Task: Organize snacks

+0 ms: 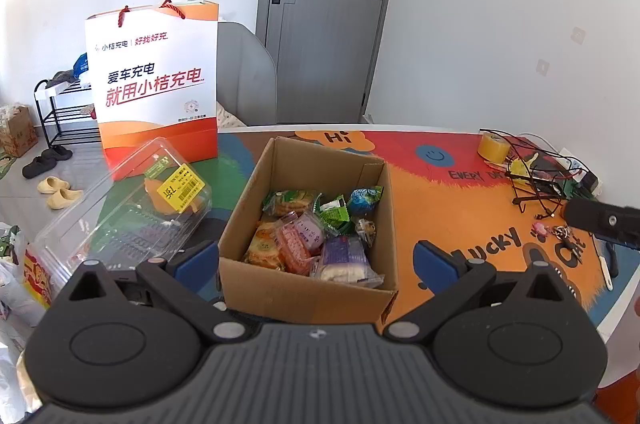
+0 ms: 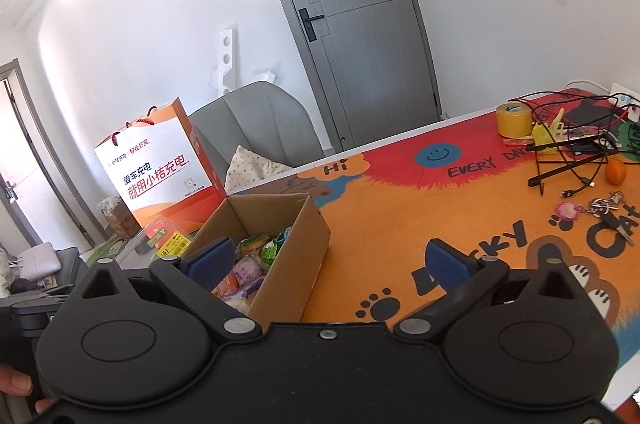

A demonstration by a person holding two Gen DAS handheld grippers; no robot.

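Two grippers, left gripper (image 1: 316,258) and right gripper (image 2: 330,262), spread wide, holding nothing. Hovering on the near side of the cardboard box (image 1: 280,288), open-topped, corrugated, matte brown. Inside the box: snacks (image 1: 316,236), a loose heap of crinkly, glossy film packets, soft and slippery by the look. Left of the box: a clear plastic clamshell (image 1: 120,220), thin, ribbed, yellow-labelled. Behind that, a stiff paper gift bag (image 1: 156,84). Best approached from above; pinch one packet by its sealed edge, gently, without crushing.

left claw (image 1: 316,256) spread wide, right claw (image 2: 330,262) spread wide, both empty
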